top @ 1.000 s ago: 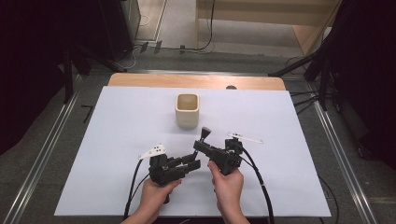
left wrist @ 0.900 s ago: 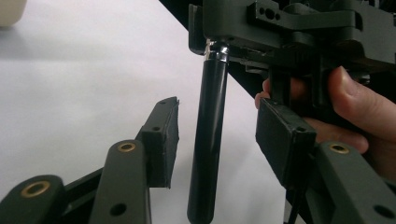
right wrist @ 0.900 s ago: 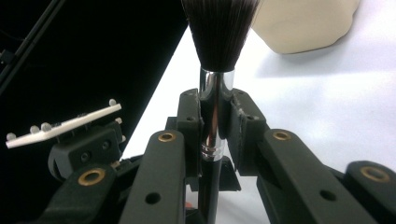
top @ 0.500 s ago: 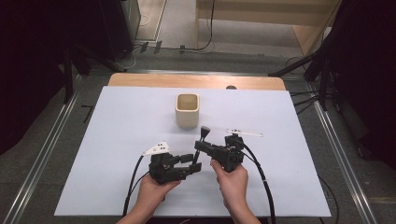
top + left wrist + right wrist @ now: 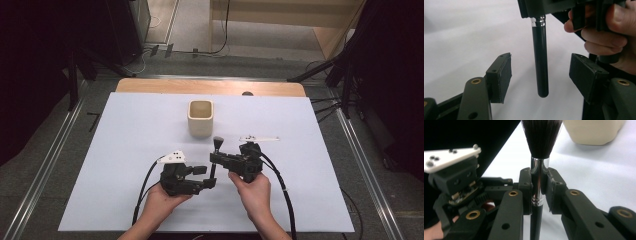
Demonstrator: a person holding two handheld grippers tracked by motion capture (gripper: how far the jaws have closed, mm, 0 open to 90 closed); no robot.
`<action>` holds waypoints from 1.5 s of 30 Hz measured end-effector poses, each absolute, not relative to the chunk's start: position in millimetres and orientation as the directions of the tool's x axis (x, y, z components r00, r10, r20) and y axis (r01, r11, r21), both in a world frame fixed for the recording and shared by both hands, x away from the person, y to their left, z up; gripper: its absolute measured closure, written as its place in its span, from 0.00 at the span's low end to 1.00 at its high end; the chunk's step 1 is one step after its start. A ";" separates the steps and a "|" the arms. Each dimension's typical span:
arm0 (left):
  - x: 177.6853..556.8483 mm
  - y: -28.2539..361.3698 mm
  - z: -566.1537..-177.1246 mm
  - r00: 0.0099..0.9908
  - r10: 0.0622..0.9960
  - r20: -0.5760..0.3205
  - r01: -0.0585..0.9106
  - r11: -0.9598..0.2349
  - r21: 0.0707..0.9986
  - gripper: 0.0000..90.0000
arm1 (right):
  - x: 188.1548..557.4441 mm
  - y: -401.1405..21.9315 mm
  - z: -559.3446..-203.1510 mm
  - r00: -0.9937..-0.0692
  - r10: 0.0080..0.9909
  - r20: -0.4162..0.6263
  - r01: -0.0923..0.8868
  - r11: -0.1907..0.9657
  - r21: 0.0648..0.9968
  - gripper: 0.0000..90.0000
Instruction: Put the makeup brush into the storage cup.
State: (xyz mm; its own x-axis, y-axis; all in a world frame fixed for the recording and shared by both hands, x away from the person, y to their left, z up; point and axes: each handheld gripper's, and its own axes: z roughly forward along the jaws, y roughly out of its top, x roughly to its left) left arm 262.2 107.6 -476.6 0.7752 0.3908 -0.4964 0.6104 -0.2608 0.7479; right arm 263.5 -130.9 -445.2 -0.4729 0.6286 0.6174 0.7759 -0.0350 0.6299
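While the right gripper clamps the brush by its ferrule, bristles point far. Left gripper, jaws just opening, is released, handle between them untouched.

My left gripper and right gripper are matte black — blocky pads on arms studded with brass rivets. A pale three-cornered plate with small screws tops each; black cables trail toward six o'clock. My forearms are bare — no sleeves.

Wide open white surface left and right of both hands; straight ahead the beige cup stands in the way, with the brush upright just before it.
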 end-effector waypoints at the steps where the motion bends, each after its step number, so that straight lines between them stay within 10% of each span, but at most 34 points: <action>1: 263.3 108.6 -476.3 0.767 0.385 -0.513 0.623 -0.256 0.739 0.39 | 263.7 -131.4 -445.0 -0.484 0.624 0.614 0.771 -0.028 0.636 0.87; 34: 282.9 105.4 -467.0 0.818 0.230 -0.527 0.574 -0.369 0.731 0.41 | 265.3 -140.1 -453.7 -0.741 0.406 0.535 0.630 0.144 0.763 0.87; 45: 282.1 105.4 -466.8 0.827 0.196 -0.527 0.558 -0.397 0.729 0.62 | 266.0 -137.4 -457.3 -0.742 0.368 0.560 0.639 0.136 0.757 0.87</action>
State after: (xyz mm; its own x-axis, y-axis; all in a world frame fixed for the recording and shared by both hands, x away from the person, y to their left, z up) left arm 282.1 105.4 -466.8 0.8271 0.1956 -0.5270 0.5581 -0.3968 0.7287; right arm 266.0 -137.4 -457.3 -0.7425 0.3680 0.5598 0.6385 0.1360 0.7575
